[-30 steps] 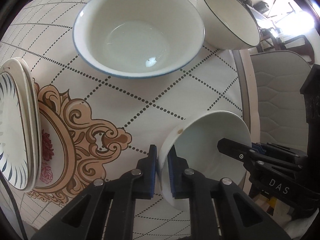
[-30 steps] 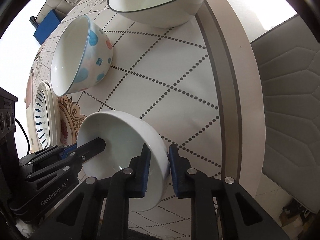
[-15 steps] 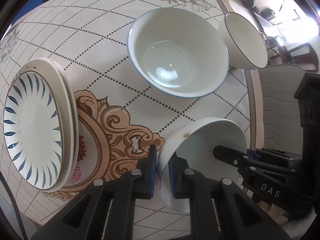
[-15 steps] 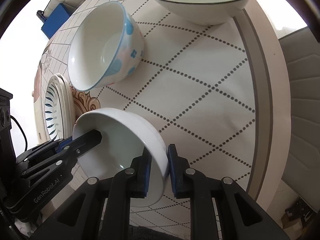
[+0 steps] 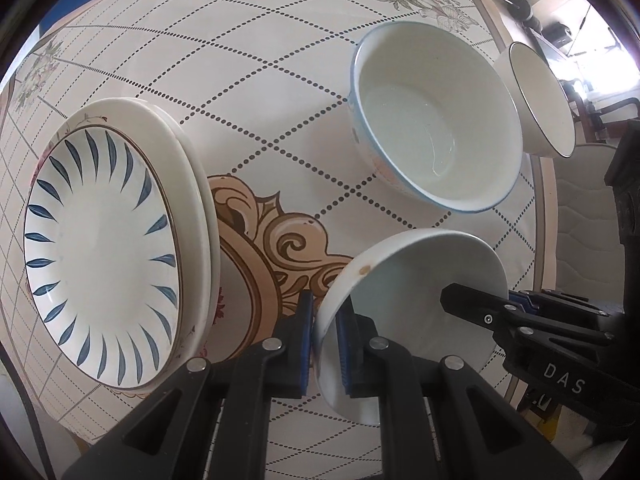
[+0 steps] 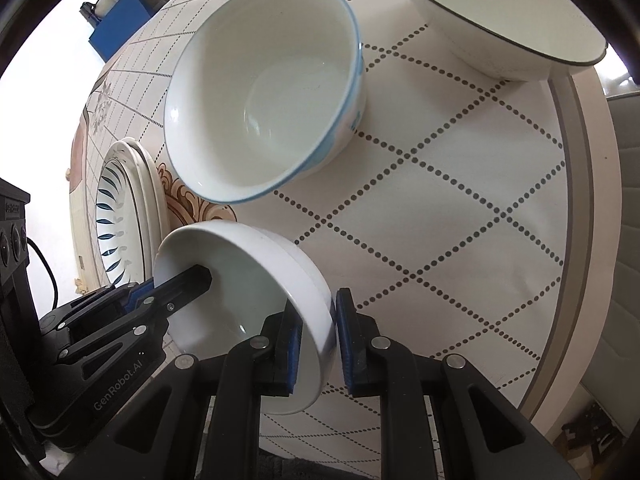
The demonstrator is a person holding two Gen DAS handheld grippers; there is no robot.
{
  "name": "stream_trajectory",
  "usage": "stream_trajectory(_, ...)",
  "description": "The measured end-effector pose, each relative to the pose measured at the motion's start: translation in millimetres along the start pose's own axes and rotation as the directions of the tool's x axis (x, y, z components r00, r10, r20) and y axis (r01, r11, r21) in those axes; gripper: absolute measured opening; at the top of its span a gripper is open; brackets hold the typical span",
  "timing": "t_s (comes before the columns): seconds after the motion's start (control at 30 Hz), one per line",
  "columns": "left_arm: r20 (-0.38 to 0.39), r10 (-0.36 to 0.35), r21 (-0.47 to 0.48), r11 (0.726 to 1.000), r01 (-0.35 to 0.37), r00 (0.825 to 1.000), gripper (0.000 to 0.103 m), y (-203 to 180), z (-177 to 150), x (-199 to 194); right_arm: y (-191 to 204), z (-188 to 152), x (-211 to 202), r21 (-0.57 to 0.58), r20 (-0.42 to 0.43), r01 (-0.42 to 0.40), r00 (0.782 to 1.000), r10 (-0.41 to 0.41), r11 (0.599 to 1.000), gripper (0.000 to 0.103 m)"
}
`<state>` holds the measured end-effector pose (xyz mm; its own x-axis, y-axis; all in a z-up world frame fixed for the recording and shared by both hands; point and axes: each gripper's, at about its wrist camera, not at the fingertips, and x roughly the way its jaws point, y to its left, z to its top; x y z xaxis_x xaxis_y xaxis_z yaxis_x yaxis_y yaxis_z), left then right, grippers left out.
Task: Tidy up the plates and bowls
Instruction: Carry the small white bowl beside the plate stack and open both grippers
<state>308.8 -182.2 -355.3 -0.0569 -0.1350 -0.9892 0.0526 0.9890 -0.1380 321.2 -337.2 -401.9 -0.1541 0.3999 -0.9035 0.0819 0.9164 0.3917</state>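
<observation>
Both grippers hold one plain white bowl (image 5: 416, 292) by opposite rims, lifted above the table. My left gripper (image 5: 325, 344) is shut on its left rim. My right gripper (image 6: 316, 340) is shut on its right rim, where the bowl (image 6: 256, 280) shows again. A larger blue-rimmed bowl (image 5: 436, 132) stands beyond it, also in the right wrist view (image 6: 268, 92). A black-rimmed bowl (image 5: 544, 100) stands at the far right near the table edge (image 6: 512, 20). A stack of plates topped by a blue-leaf plate (image 5: 104, 240) lies on the left (image 6: 120, 216).
The round table (image 5: 248, 60) has a dotted diamond pattern and a brown ornament at its centre. Its rim (image 6: 592, 200) runs along the right, with a grey padded chair (image 5: 584, 224) beyond. A blue box (image 6: 120, 28) sits far off past the table.
Both grippers have risen and drawn back with the white bowl. The table, the blue-rimmed bowl and the plate stack now look smaller and farther below.
</observation>
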Motion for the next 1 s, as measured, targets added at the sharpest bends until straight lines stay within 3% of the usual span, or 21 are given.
stream_trajectory(0.7,-0.04,-0.005,-0.023,1.0,0.004,0.999,0.009,13,19,20,10,5,11,0.0,-0.023,0.051,0.998,-0.051,0.999,0.019)
stream_trajectory(1.0,-0.068,-0.031,-0.072,0.997,0.026,0.997,0.014,33,19,19,4,5,4,0.035,-0.035,0.032,0.999,-0.03,0.999,0.019)
